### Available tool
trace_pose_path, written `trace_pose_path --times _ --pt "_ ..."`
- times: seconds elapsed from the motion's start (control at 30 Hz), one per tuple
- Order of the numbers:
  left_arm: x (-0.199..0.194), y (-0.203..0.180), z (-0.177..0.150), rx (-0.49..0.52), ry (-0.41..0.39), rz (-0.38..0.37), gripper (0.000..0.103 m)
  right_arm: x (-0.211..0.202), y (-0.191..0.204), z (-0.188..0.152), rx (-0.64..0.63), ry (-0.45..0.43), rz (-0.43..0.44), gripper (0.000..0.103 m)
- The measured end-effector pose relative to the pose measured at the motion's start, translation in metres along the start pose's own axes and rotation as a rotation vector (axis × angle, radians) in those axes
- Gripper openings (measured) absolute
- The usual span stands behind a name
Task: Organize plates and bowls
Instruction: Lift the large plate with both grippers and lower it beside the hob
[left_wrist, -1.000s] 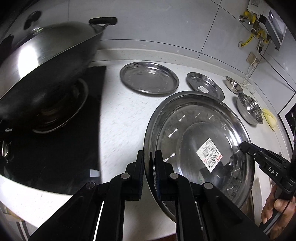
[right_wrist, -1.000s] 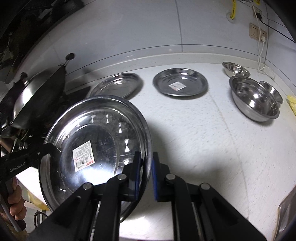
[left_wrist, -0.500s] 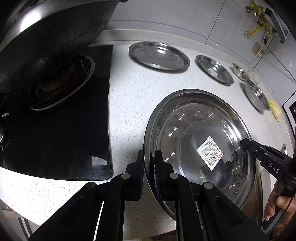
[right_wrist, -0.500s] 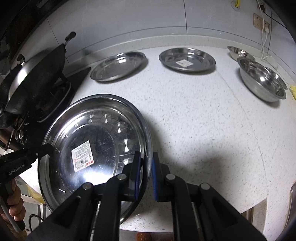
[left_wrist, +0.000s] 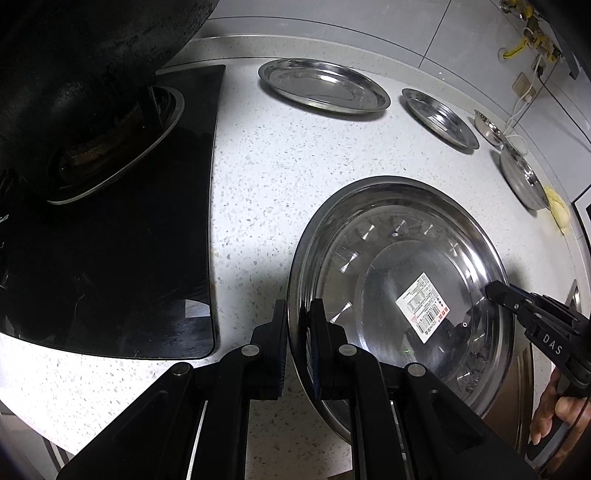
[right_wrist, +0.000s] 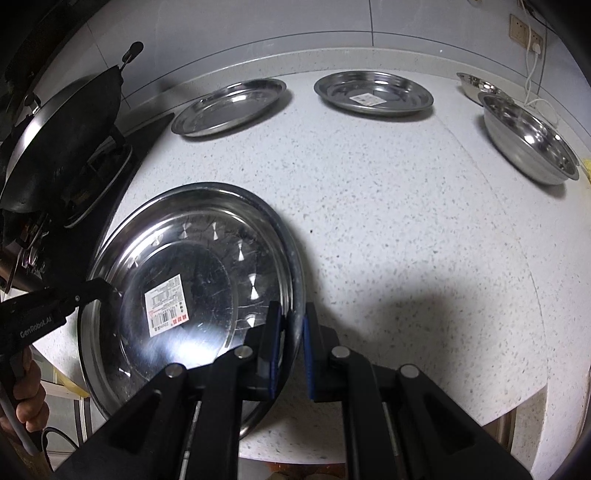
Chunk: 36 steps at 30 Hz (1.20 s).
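Both grippers hold one large steel basin (left_wrist: 388, 266) with a barcode label, over the front of the white counter. My left gripper (left_wrist: 298, 321) is shut on its left rim. My right gripper (right_wrist: 291, 325) is shut on its right rim; the basin also shows in the right wrist view (right_wrist: 184, 258). At the back lie a flat steel plate (left_wrist: 325, 86) (right_wrist: 229, 105) and a labelled smaller plate (left_wrist: 439, 118) (right_wrist: 373, 94). A steel bowl (right_wrist: 528, 136) (left_wrist: 522, 181) and a smaller bowl (right_wrist: 476, 83) stand at the far right.
A black wok (right_wrist: 62, 140) sits on the burner of the black glass hob (left_wrist: 110, 240) at the left. A yellow cloth (left_wrist: 557, 212) lies by the bowl. A white cable (right_wrist: 535, 88) hangs from a wall socket at the back right. The counter's front edge (right_wrist: 406, 454) is close below.
Both grippers have carried the basin lower and nearer the counter's front, tilting the views down. The plates and bowls at the back have not moved.
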<state>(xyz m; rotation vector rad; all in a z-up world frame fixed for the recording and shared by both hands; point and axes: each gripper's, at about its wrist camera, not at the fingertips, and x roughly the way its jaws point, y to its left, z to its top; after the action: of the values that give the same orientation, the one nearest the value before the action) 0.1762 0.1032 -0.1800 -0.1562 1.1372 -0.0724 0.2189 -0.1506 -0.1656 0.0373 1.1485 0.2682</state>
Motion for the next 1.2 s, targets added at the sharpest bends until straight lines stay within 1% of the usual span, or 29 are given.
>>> trace_pose_path --times 0.33,0.5,0.6,0.73,0.77,0.93,1.03,1.1,1.17,1.2 --pt "0.003 -0.003 0.002 -0.03 0.0 0.036 0.009 0.006 -0.007 0.005 -0.034 0.007 0.04 0.01" --pt "0.0 -0.005 -0.001 -0.036 -0.031 0.054 0.009 0.005 -0.009 0.005 -0.05 0.012 0.063 0.011" --pt "-0.003 -0.009 -0.002 -0.032 -0.043 0.079 0.01 0.004 -0.011 0.004 -0.055 0.014 0.071 0.012" --pt "-0.006 -0.009 -0.001 -0.04 -0.065 0.121 0.025 0.003 -0.013 0.002 -0.061 0.021 0.092 0.013" --pt "-0.008 -0.008 -0.001 -0.046 -0.071 0.129 0.027 0.003 -0.013 0.002 -0.062 0.022 0.096 0.013" --pt "-0.016 -0.007 -0.002 -0.051 -0.108 0.179 0.027 -0.004 -0.015 0.006 -0.071 0.005 0.103 0.013" --pt "-0.022 -0.01 -0.002 -0.053 -0.118 0.191 0.027 -0.009 -0.017 0.008 -0.078 -0.002 0.112 0.013" --pt "-0.025 -0.013 -0.002 -0.046 -0.125 0.208 0.03 -0.013 -0.018 0.009 -0.086 -0.01 0.112 0.013" --pt "-0.031 -0.018 -0.002 -0.035 -0.139 0.215 0.037 -0.017 -0.02 0.011 -0.092 -0.018 0.113 0.013" --pt "-0.033 -0.02 -0.002 -0.031 -0.145 0.224 0.039 -0.02 -0.021 0.011 -0.095 -0.021 0.116 0.013"
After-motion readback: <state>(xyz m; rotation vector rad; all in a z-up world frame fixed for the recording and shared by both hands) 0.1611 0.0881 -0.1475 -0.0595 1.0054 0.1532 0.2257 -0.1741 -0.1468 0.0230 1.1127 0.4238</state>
